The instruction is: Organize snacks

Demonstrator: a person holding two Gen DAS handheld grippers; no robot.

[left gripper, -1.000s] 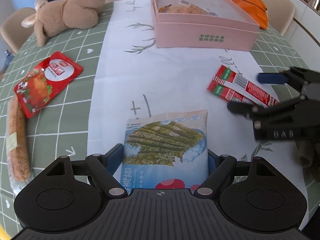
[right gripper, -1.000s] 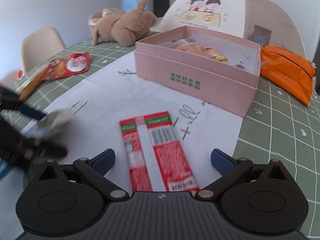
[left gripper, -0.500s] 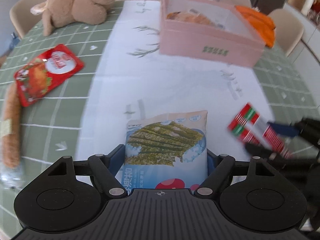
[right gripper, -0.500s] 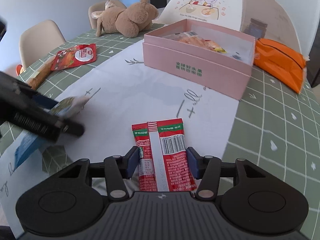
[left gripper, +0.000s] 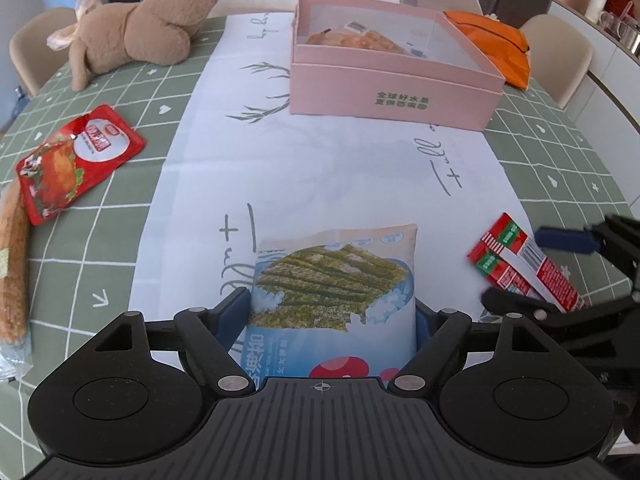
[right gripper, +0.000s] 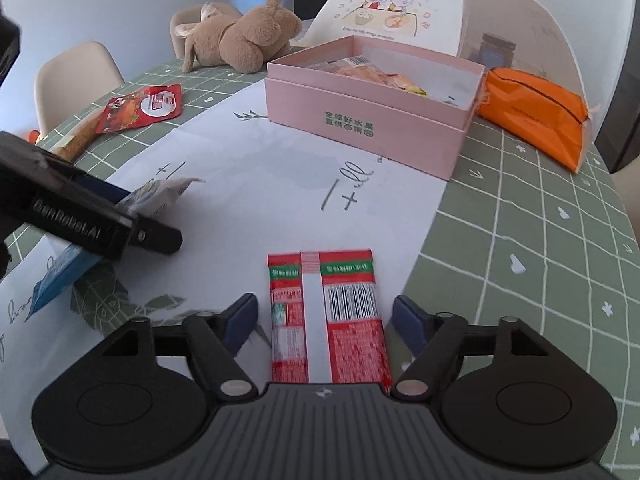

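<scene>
**A:** Where does everything stand?

**B:** On the desk (left gripper: 120, 184), the pink box (left gripper: 396, 100) sits open at the far end with some snacks inside. My left tool (left gripper: 328, 312) is clenched on the seaweed bag (left gripper: 332, 280), with the pads on its side edges.

**A:** How will it handle?

**B:** Light, puffy and brittle inside, I'd judge, so I'd squeeze gently.

**A:** And the red packet (right gripper: 344, 280)?

**B:** It lies flat near me, within my right tool (right gripper: 324, 316). The pads stand just off both edges, so it's released. It looks thin and slick, and I'd pinch across its width.
</scene>
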